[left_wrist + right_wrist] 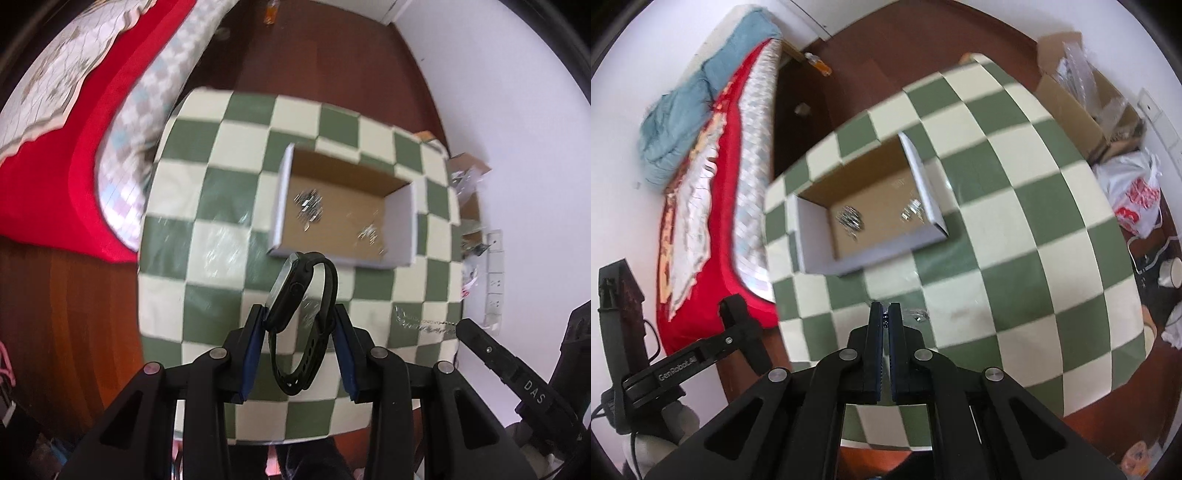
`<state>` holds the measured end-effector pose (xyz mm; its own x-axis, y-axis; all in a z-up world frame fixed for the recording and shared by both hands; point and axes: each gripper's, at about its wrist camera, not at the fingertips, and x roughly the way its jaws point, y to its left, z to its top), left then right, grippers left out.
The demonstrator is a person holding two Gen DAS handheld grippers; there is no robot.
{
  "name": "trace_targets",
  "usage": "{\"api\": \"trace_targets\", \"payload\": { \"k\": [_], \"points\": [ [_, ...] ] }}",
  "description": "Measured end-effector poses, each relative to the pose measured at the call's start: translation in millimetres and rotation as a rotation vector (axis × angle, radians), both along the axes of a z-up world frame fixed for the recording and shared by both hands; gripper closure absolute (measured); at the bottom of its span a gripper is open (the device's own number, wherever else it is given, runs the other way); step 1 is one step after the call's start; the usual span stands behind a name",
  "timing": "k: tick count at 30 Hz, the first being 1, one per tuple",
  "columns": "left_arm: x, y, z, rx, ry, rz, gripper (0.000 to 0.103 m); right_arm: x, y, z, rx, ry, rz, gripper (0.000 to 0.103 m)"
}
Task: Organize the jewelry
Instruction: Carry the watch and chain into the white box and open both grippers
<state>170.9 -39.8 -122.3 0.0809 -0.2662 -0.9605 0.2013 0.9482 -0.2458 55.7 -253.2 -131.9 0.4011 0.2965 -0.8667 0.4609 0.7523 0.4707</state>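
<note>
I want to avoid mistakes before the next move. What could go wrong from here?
1. The left claw pinches the black watch only by face and strap; it may twist or slip before reaching the cardboard box.
2. The right claw is shut on a thin silver chain, which may drag or snag on the checkered cloth.

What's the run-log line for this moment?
left gripper: shut on black watch, held above table | right gripper: shut on small silver piece | box: open, holds silver jewelry
</note>
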Motion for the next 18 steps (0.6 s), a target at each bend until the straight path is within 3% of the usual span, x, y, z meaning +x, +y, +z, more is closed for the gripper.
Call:
{"api": "trace_targets", "payload": {
  "k": [9, 18],
  "points": [
    [41, -40, 0, -0.004, -0.037, -0.058, 0.07, 38, -10, 37, -0.012, -0.093, 0.007, 0.1],
    [60, -61, -41, 0.076, 0.001, -0.1, 0.07, 72, -15, 17, 0.031, -0.087, 0.003, 0.1]
  ]
}}
